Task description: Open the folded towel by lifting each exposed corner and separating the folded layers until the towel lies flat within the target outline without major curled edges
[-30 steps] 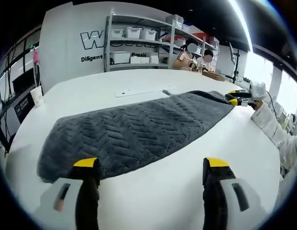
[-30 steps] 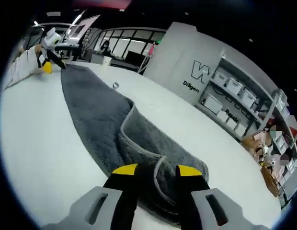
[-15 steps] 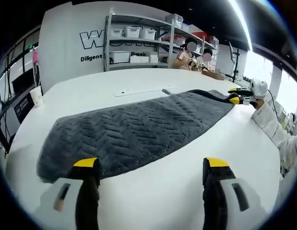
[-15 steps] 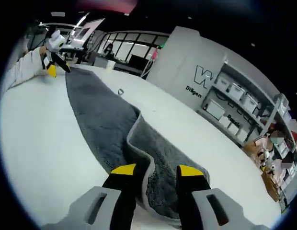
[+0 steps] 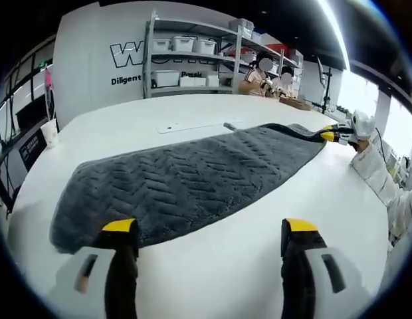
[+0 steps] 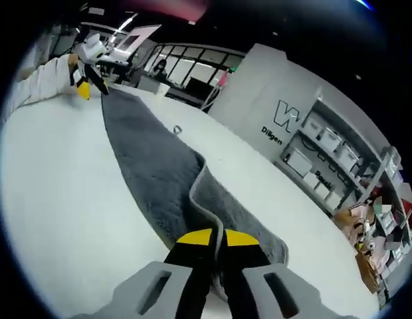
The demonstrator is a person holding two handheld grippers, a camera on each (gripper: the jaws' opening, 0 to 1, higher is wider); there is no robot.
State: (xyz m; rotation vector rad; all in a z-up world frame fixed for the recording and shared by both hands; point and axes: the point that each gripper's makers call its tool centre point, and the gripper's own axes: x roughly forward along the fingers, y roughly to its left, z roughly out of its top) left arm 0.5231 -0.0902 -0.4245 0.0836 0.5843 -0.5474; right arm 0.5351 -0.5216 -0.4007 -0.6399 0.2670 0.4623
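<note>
Currently, your long dark grey towel with a herringbone-textured pile (image 5: 186, 179) lies stretched along the white surface (image 5: 259, 252), folded lengthwise into a narrow strip.

Left gripper view: your left gripper (image 5: 209, 232) hangs just above the surface with its 2 yellow-tipped fingers (image 5: 119, 229) spread wide. The left-hand finger sits over the towel's near edge; the right-hand finger is over bare surface. Nothing is held between them. At the towel's far end your right gripper (image 5: 329, 136) meets the cloth, with a white sleeve (image 5: 375, 176) behind it.

Right gripper view: the right gripper's (image 6: 214, 237) yellow-tipped fingers are pressed together on the towel's pale hemmed edge, pinching it. From the pinch the upper layer rises as a curled ridge (image 6: 205, 189), showing its lighter grey underside against the darker layer lying flat beneath. At the far end of the strip the left gripper shows just off the towel's edge, a white sleeve beside it.

Background: a grey metal shelving rack with white storage bins (image 5: 186, 56) stands against a white wall with dark lettering (image 5: 129, 56). 2 seated people (image 5: 269, 76) are at a far bench. A white paper cup (image 5: 50, 133) stands near the surface's edge.
</note>
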